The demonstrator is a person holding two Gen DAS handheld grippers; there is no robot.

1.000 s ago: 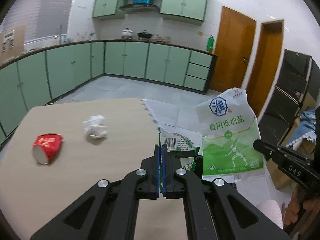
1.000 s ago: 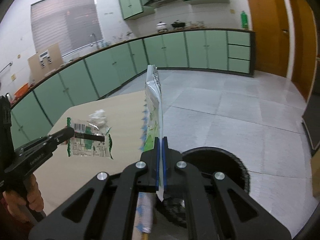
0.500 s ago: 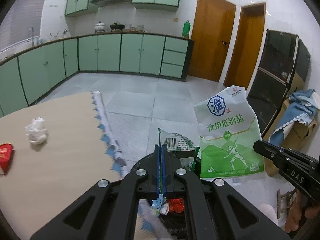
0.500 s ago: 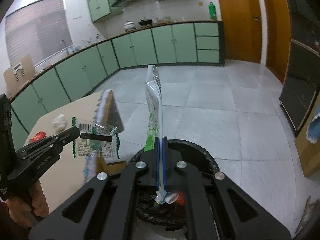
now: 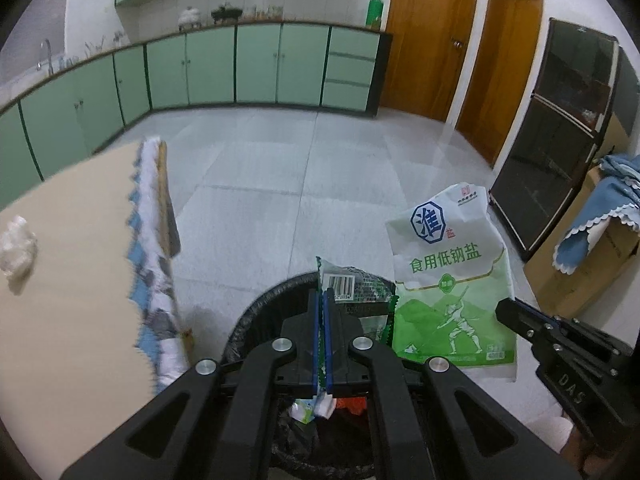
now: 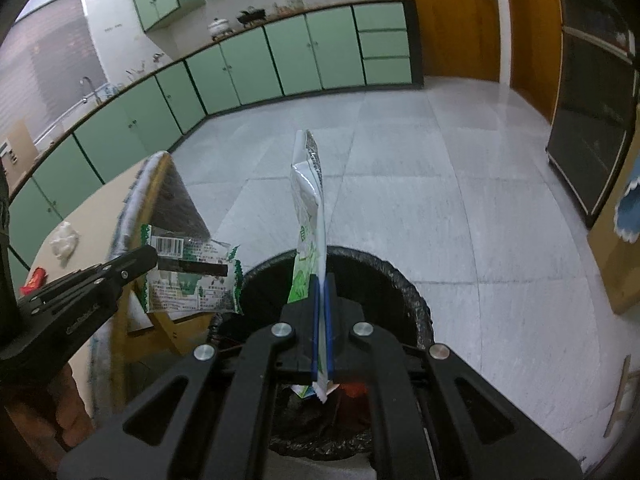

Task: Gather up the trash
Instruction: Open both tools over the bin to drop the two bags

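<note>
My left gripper (image 5: 322,294) is shut on a small green-and-clear snack wrapper (image 5: 352,284) with a barcode, held over a black-lined trash bin (image 5: 256,312). The same wrapper (image 6: 192,276) shows in the right wrist view, hanging from the left gripper (image 6: 150,254). My right gripper (image 6: 322,280) is shut on a white-and-green salt bag (image 6: 308,216), seen edge-on above the bin (image 6: 416,304). In the left wrist view the salt bag (image 5: 452,284) faces me, pinched by the right gripper (image 5: 502,308). Scraps lie in the bin.
A beige table (image 5: 72,280) with a patterned cloth edge stands left of the bin. On it lie a crumpled white tissue (image 5: 18,242) and a red cup (image 6: 34,282). Green cabinets line the far wall. A dark cabinet (image 5: 560,140) and a cardboard box (image 5: 588,256) stand at the right.
Both grippers have swung from over the table to the right and down, carrying the wrapper and the salt bag. They now hang above the open bin, which fills the lower view.
</note>
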